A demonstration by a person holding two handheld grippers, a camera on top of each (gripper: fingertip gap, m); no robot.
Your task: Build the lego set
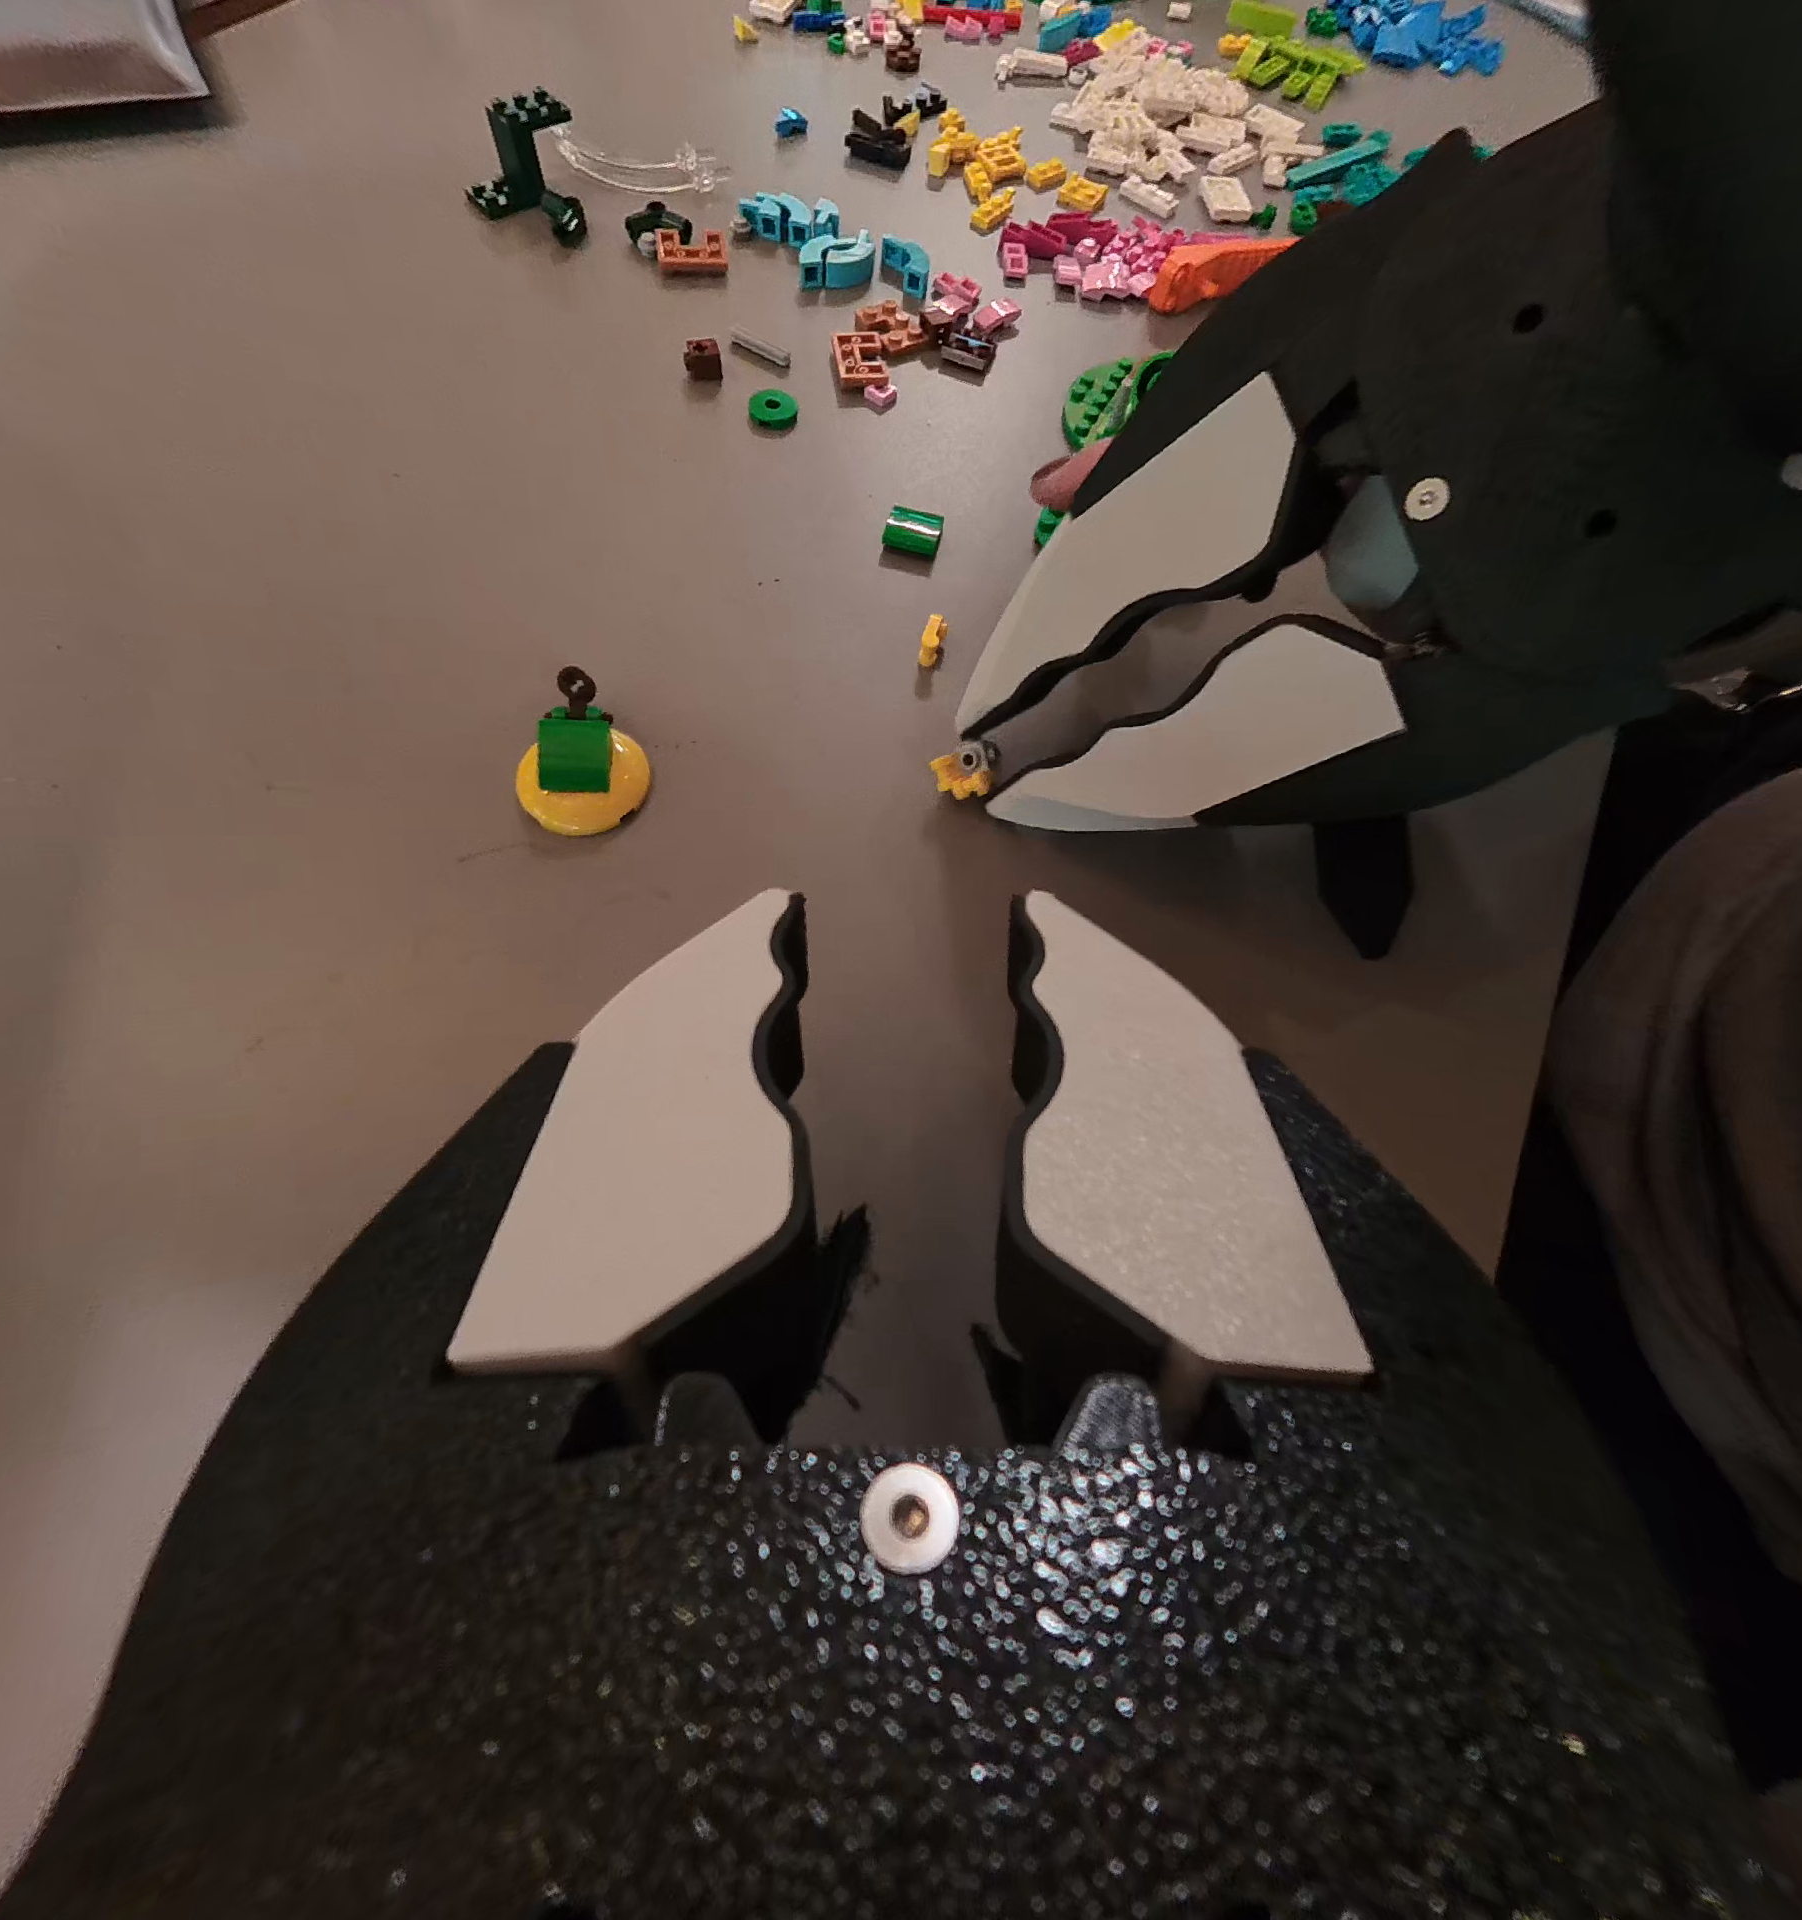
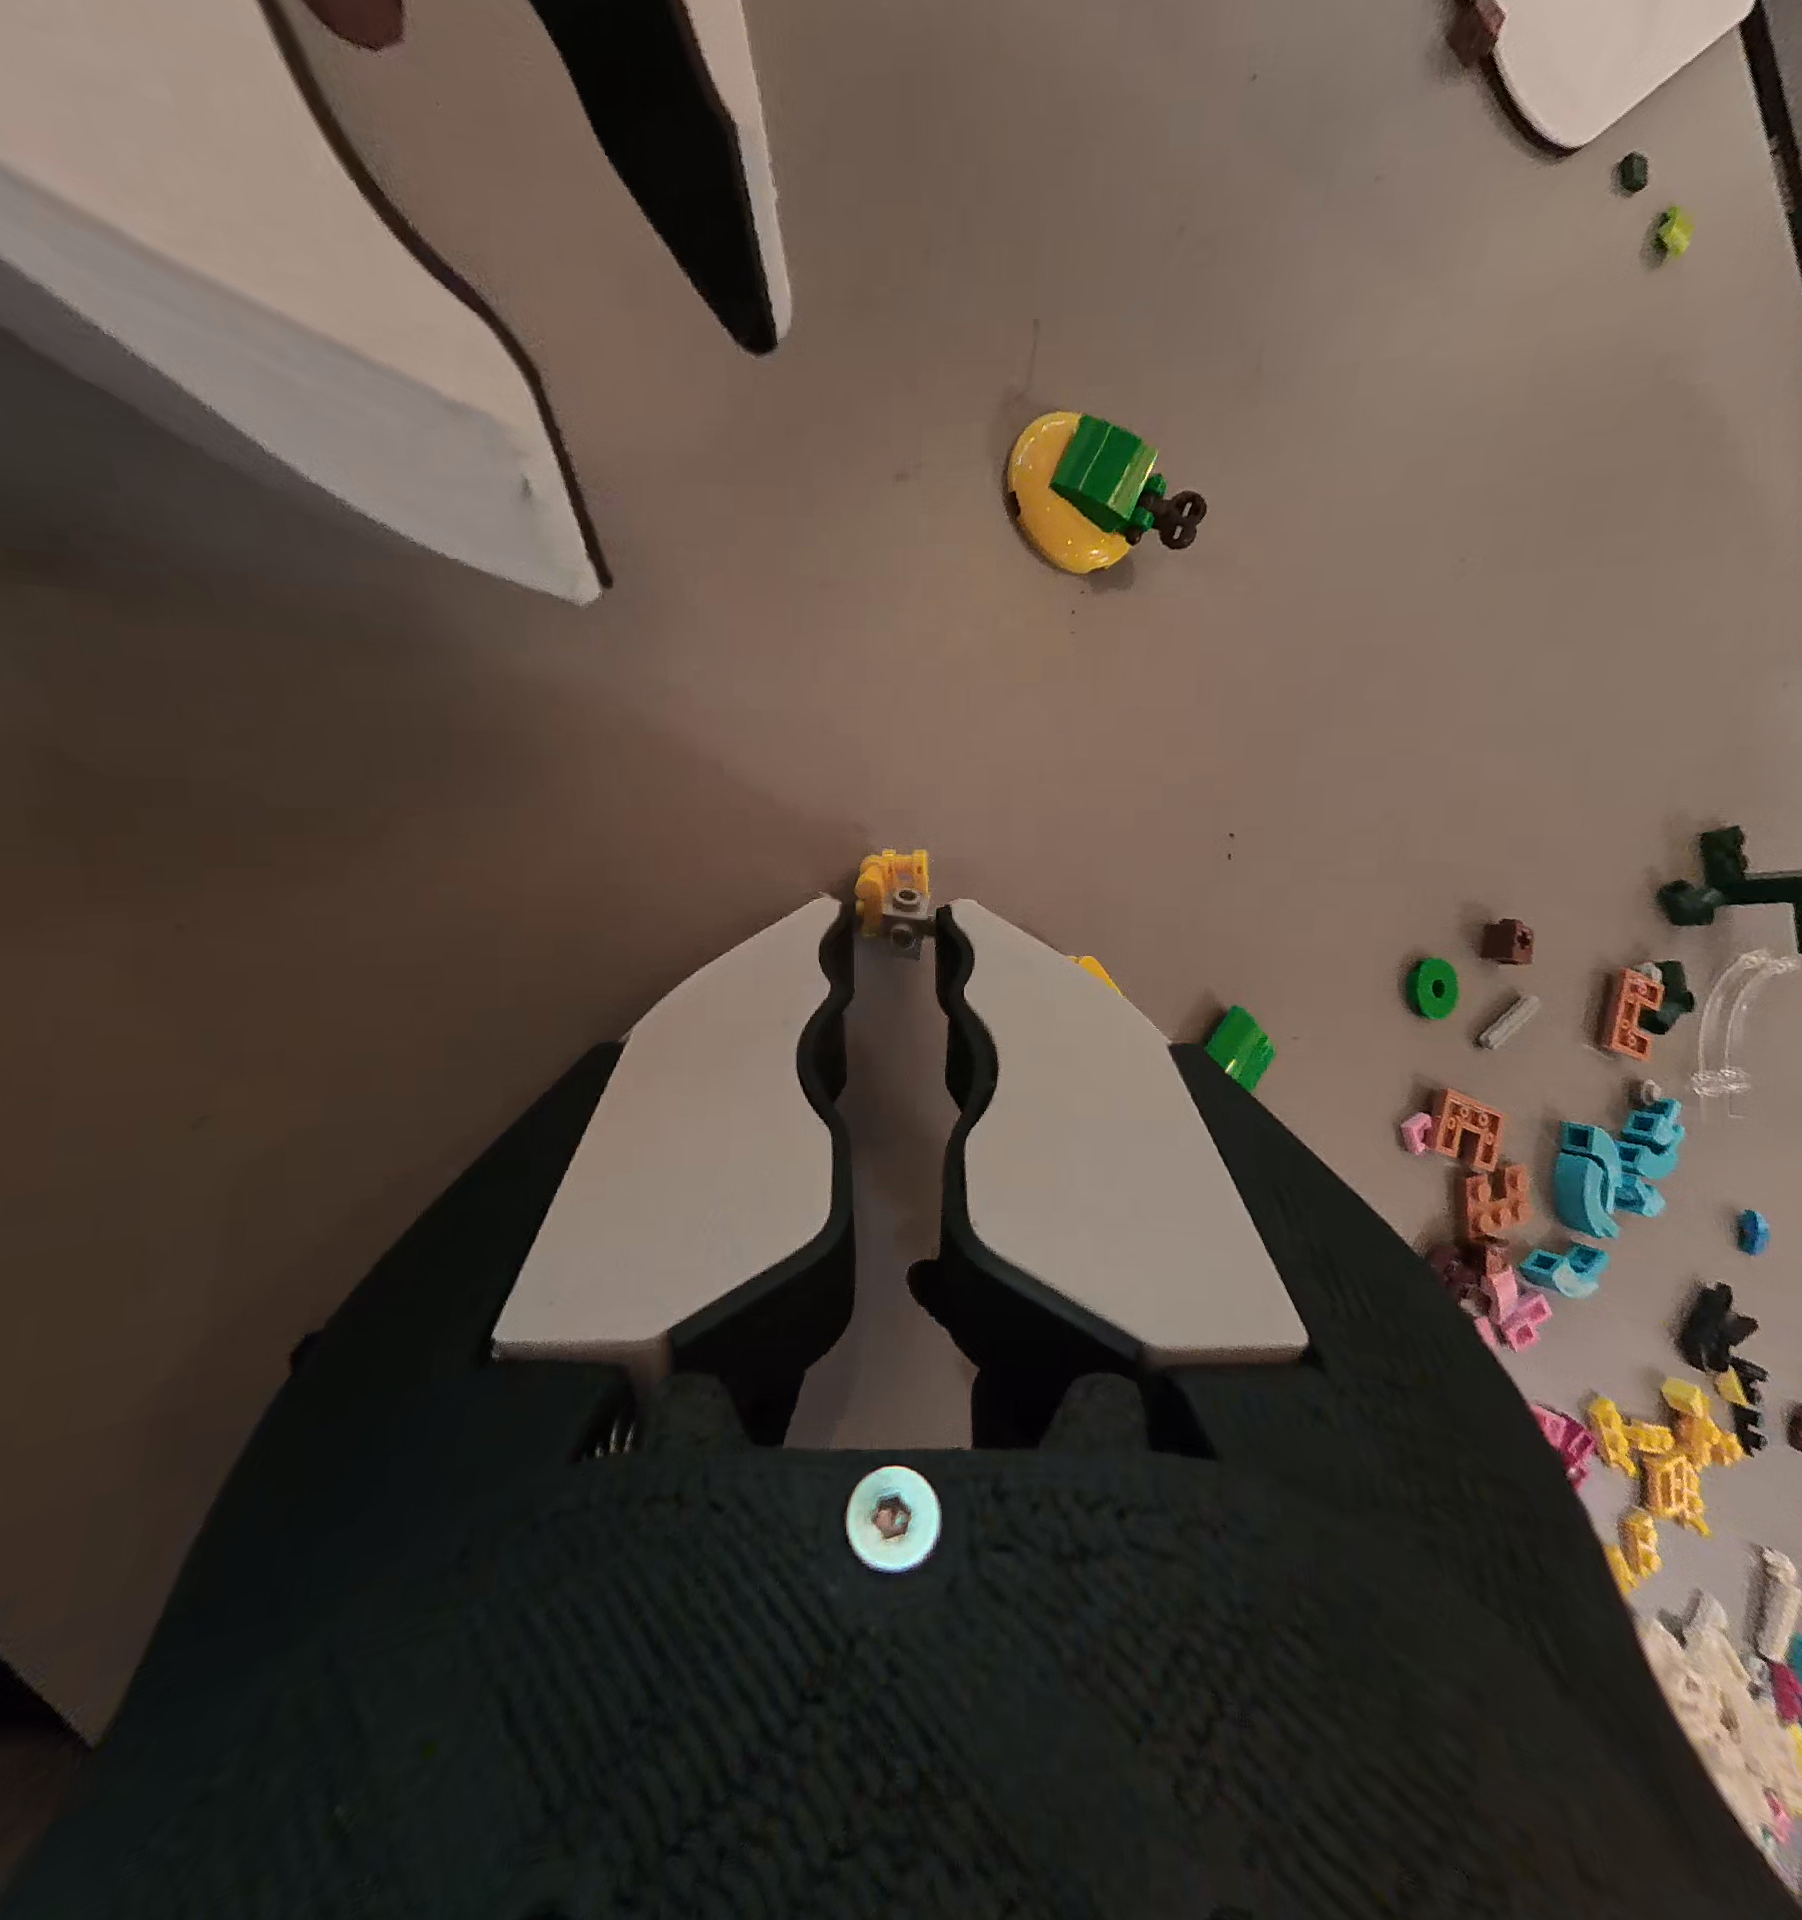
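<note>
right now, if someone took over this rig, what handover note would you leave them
Left gripper: open, empty, above bare table.
Right gripper: tips closed on a small yellow-and-grey piece, low at the table.
Done: a small sub-build, green brick on a yellow round base, stands apart to the left.
Left: nearly everything; the loose bricks lie sorted by colour at the far side.

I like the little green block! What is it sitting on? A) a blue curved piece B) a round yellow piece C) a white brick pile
B: the small green block sits on top of a round yellow plastic piece, alone on the grey table.
</note>
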